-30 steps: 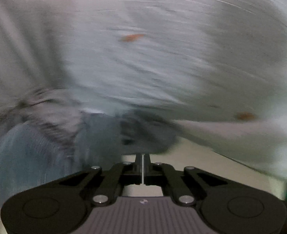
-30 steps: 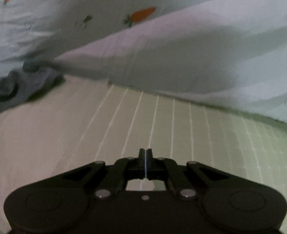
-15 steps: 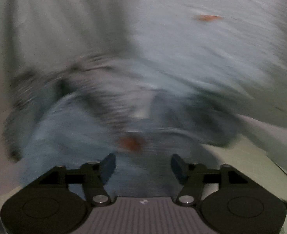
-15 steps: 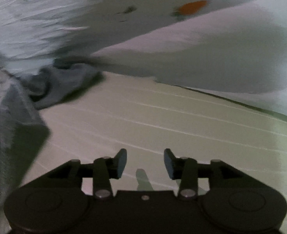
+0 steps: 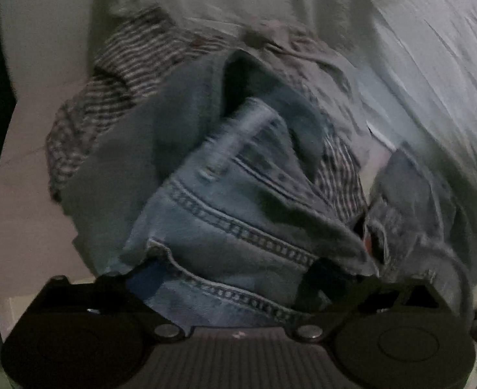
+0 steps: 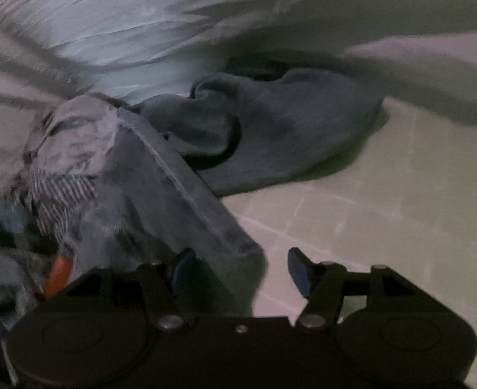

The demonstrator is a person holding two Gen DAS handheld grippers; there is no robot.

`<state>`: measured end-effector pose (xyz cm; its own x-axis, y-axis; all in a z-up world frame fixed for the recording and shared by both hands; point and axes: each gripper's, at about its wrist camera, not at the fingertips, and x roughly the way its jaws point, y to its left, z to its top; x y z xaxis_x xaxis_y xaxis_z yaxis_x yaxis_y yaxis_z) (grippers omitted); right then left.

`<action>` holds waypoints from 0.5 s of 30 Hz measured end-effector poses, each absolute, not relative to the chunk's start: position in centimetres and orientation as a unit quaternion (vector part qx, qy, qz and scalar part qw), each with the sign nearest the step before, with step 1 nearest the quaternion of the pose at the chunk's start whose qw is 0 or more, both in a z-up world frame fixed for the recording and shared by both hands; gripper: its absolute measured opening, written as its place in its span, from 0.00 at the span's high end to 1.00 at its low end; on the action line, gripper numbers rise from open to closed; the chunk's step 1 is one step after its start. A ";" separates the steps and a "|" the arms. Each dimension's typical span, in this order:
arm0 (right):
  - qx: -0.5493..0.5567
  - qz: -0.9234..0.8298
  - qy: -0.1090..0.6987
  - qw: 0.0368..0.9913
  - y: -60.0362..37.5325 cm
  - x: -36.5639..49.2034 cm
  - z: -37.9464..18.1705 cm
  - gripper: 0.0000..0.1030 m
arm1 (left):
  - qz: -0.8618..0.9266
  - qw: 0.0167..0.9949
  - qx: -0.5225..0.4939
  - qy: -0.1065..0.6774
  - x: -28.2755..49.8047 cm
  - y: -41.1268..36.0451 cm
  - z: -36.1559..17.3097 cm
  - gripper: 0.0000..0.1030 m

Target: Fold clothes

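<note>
Right up against the left gripper (image 5: 225, 295) sits the clothes pile (image 5: 206, 149), denim jeans (image 5: 225, 227) topmost, seams slanting down to the right. Its fingers are buried, so can't tell its state. The right gripper (image 6: 241, 270) is spread wide, straddling a jeans edge (image 6: 186, 191).

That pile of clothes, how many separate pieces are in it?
3 at least: blue jeans nearest the left gripper, a striped garment behind them, and a dark grey piece lying apart on the mat. More may be buried underneath.
</note>
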<state>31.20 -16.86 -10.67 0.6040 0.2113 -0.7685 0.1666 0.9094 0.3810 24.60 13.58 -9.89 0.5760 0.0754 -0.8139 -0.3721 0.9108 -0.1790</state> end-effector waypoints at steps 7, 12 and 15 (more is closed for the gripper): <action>0.239 0.027 0.456 0.857 -15.8 32.1 -11.2 0.38 | 0.122 0.877 -0.123 0.448 24.6 12.4 -10.6 0.01; 0.201 0.052 0.465 0.861 -14.8 30.8 -11.3 0.90 | 0.129 0.877 -0.136 0.443 23.9 12.6 -10.4 0.18; 0.171 0.031 0.435 0.883 -15.0 29.0 -10.1 0.92 | 0.125 0.876 -0.144 0.443 23.1 12.7 -10.0 0.34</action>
<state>28.95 -15.02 -10.07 0.6194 0.2029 -0.7584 0.0945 0.9397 0.3286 23.08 12.74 -10.03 0.5759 0.0906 -0.8125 -0.3460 0.9275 -0.1418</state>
